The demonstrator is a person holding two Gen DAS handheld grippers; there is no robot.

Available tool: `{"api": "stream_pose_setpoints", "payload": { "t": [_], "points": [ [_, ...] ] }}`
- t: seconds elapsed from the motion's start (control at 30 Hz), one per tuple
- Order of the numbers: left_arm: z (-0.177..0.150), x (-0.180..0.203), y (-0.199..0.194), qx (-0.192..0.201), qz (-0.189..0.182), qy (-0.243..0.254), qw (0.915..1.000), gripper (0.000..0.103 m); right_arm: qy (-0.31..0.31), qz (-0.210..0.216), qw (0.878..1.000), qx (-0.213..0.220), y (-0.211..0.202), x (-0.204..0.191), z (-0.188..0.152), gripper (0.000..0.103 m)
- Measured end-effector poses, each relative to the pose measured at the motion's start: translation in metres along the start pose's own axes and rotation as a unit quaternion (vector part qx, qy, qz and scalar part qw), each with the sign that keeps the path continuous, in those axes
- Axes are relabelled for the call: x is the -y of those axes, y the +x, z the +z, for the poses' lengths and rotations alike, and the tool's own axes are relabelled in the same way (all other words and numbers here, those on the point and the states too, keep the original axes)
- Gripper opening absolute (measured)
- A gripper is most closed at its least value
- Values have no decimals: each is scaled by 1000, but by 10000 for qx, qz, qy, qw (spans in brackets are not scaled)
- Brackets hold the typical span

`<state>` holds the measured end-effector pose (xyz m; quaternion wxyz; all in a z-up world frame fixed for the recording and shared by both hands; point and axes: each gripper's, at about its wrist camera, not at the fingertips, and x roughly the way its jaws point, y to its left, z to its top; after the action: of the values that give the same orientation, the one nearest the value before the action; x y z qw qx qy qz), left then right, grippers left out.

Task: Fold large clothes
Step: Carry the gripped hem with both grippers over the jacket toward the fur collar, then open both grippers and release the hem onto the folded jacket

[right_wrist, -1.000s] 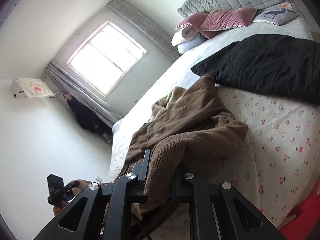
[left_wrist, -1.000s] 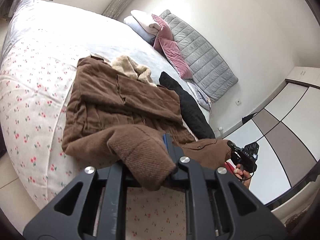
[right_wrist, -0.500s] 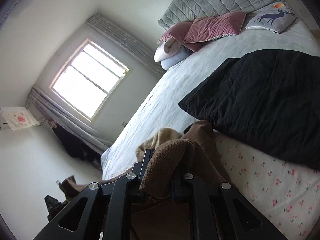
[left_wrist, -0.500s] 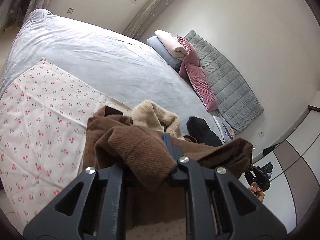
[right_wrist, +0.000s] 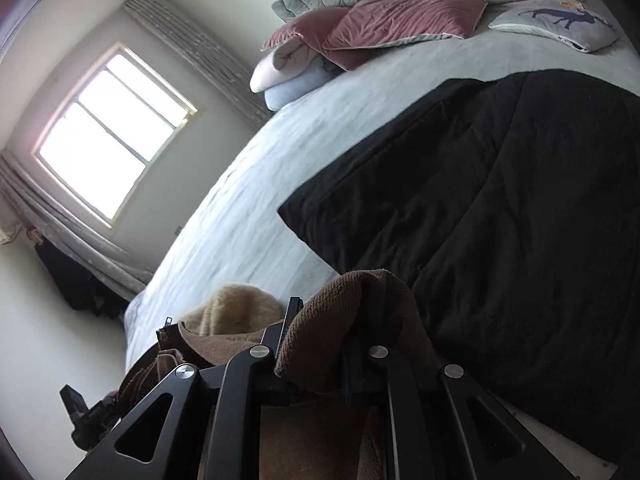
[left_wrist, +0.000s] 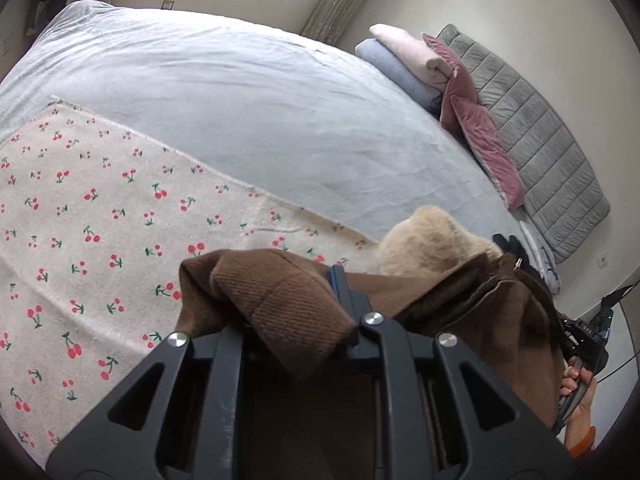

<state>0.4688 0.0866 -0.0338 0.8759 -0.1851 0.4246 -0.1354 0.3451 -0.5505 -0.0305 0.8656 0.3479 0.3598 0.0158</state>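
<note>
A brown jacket [left_wrist: 472, 320] with a cream fleece collar [left_wrist: 428, 236] hangs lifted above the bed. My left gripper [left_wrist: 296, 320] is shut on its ribbed brown cuff [left_wrist: 280, 300]. My right gripper [right_wrist: 316, 356] is shut on the other ribbed cuff [right_wrist: 340, 320]; the cream collar [right_wrist: 236, 308] shows to its left. Most of the jacket's body hangs below the grippers, out of sight. The right hand and its gripper handle [left_wrist: 584, 344] show at the left view's right edge.
The bed has a grey-blue blanket [left_wrist: 240, 100] and a cherry-print sheet [left_wrist: 100, 220] near the front edge. A black quilted garment [right_wrist: 500, 208] lies on the right side. Pillows [right_wrist: 372, 28] and a grey headboard cushion [left_wrist: 540, 140] are at the far end. A window [right_wrist: 112, 132] is on the left wall.
Both grippers have lifted the jacket off the cherry-print sheet and carried it up and forward over the bed; it lay spread on the sheet a second ago.
</note>
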Motion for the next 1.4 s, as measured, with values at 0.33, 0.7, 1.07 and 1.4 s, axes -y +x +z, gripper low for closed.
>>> {"api": "stream_pose_setpoints", "payload": {
  "t": [0.33, 0.7, 1.07, 1.4],
  "points": [
    [2, -8, -74, 460, -172, 529, 9974, 83, 8, 310, 9970, 707, -85, 11, 22, 74],
    [4, -21, -4, -531, 696, 930, 9918, 75, -2567, -1671, 9505, -516, 18, -56, -6, 70],
    [6, 56, -84, 2101, 1293, 1623, 9554, 9, -2772, -1954, 9134, 2251, -45, -107, -15, 9],
    [25, 19, 47, 474, 2399, 1521, 9576, 13, -2482, -3515, 8955, 1132, 86, -47, 7, 9]
  ]
}}
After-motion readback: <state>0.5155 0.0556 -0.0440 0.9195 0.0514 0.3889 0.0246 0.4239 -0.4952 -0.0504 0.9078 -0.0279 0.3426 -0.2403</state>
